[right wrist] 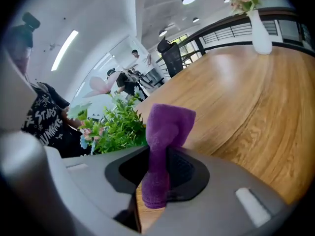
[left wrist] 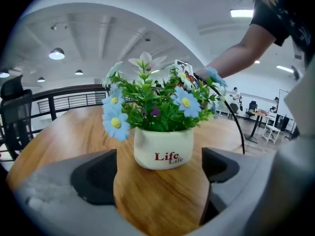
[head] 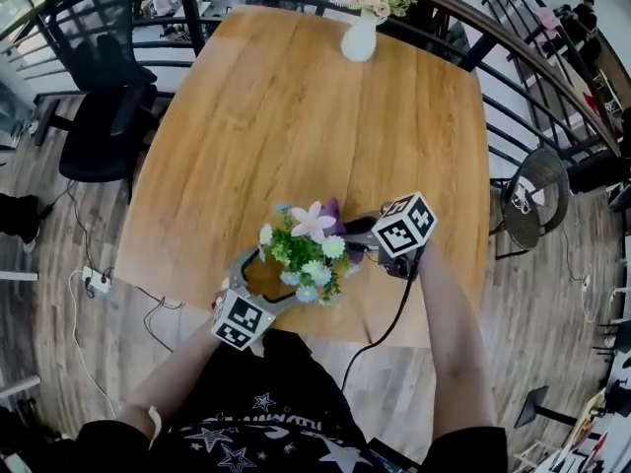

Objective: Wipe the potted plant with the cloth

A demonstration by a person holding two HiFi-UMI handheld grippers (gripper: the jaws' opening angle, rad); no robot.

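Over the wooden table (head: 296,116), the right gripper (right wrist: 158,175) clamps cloth (right wrist: 168,122) beside potted plant (head: 306,254).

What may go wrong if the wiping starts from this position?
1. The left gripper is open, and the potted plant stands unheld before its jaws. A push from the cloth might slide or tip it, and it stands near the edge of the table closest to the person.
2. The right gripper pinches only a narrow fold of the cloth, so the cloth might slip out, or the hard jaws might bend the flowers.
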